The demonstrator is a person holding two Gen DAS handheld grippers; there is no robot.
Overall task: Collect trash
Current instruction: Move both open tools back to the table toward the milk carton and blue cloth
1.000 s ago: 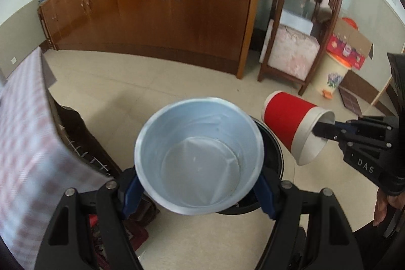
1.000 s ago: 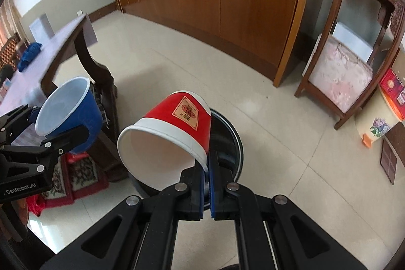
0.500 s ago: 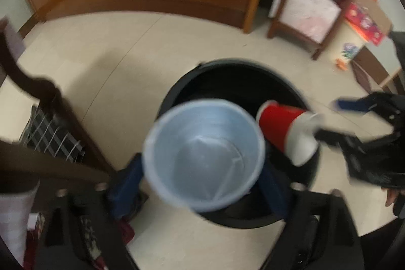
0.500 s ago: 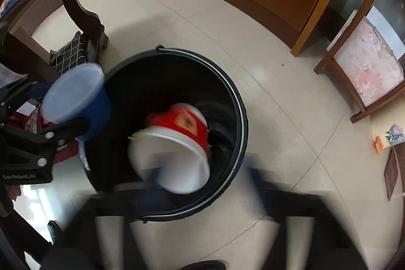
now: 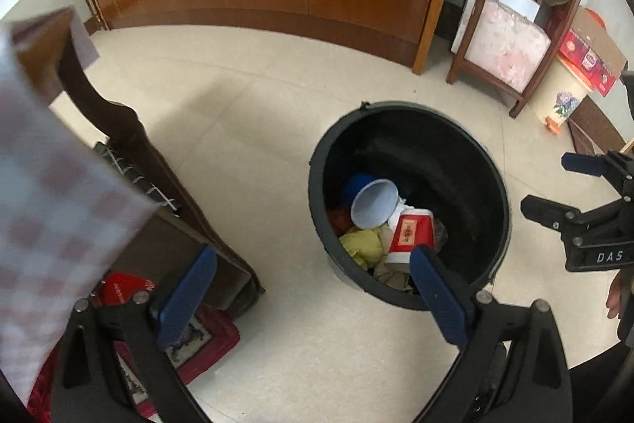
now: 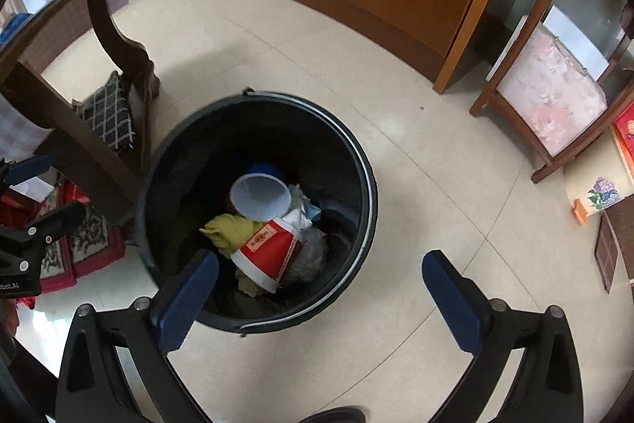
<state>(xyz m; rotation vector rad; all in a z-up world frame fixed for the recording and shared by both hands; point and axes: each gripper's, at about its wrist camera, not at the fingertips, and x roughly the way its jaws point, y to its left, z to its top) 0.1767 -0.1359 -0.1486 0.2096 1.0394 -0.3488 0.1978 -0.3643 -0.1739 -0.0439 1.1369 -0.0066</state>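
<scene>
Two cups lie inside the black bin (image 6: 358, 161): the blue cup (image 6: 259, 197), tipped with its pale mouth facing up, rests against the red cup (image 6: 269, 252), which lies on its side over yellow and grey scraps. Both grippers hang above it with nothing between their pads. The left gripper (image 5: 313, 288) stands spread wide and clear of everything; the right gripper (image 6: 321, 298) has its jaws opening toward full spread, also clear.

Both drops look finished to me, so the step in hand is pulling away cleanly. I would lift each gripper straight up before swinging aside, so that no finger clips the bin's rim or the dark table leg (image 6: 119, 38) close beside it, and leave the jaws wide for the next piece.

Writing is scarce. White letters "DAS" show on the right gripper's body in the left wrist view. The red cup carries a pale framed label with red characters too small to read.
</scene>
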